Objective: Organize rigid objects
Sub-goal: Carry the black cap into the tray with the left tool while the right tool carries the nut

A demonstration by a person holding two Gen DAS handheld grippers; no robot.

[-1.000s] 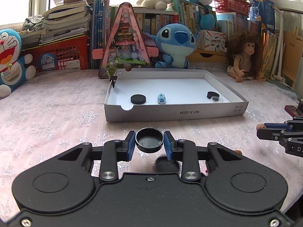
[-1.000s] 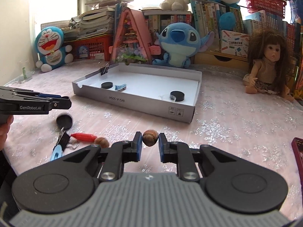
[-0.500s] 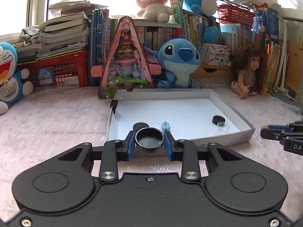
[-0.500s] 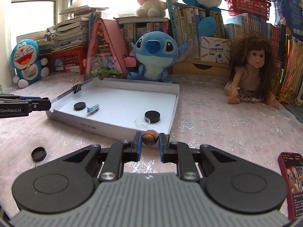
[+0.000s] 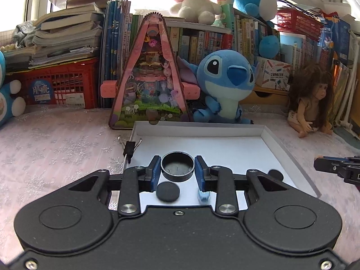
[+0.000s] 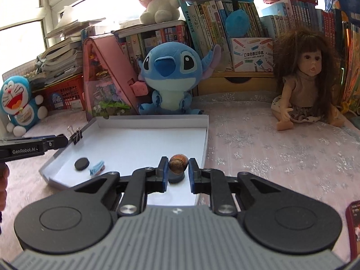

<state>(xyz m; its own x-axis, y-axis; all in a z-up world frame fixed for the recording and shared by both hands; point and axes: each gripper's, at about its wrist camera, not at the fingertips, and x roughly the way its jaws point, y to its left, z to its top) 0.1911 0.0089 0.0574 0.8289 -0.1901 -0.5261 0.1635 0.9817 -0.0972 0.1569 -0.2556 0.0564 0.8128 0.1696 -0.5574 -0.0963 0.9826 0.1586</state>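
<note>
My left gripper (image 5: 177, 168) is shut on a round black cap (image 5: 177, 166), held over the near part of the shallow white box (image 5: 290, 155). Below it on the box floor lie a black disc (image 5: 168, 191) and a small blue clip (image 5: 203, 196). My right gripper (image 6: 178, 168) is shut on a brown walnut (image 6: 178, 162), above the box's near right corner (image 6: 202, 157), with another black disc (image 6: 176, 177) partly hidden under it. A black binder clip (image 6: 76, 135) grips the box's left wall. The left gripper (image 6: 56, 141) shows at the left edge of the right wrist view.
A blue plush (image 5: 225, 85), a pink triangular toy house (image 5: 149, 85) and a doll (image 6: 303, 83) stand behind the box, before shelves of books. A red crate (image 5: 58, 85) sits far left. A phone (image 6: 353, 225) lies at the near right on the pink cloth.
Both grippers have moved forward and risen from the tablecloth to over the box, each keeping its object. The box now fills the near field of both views.
</note>
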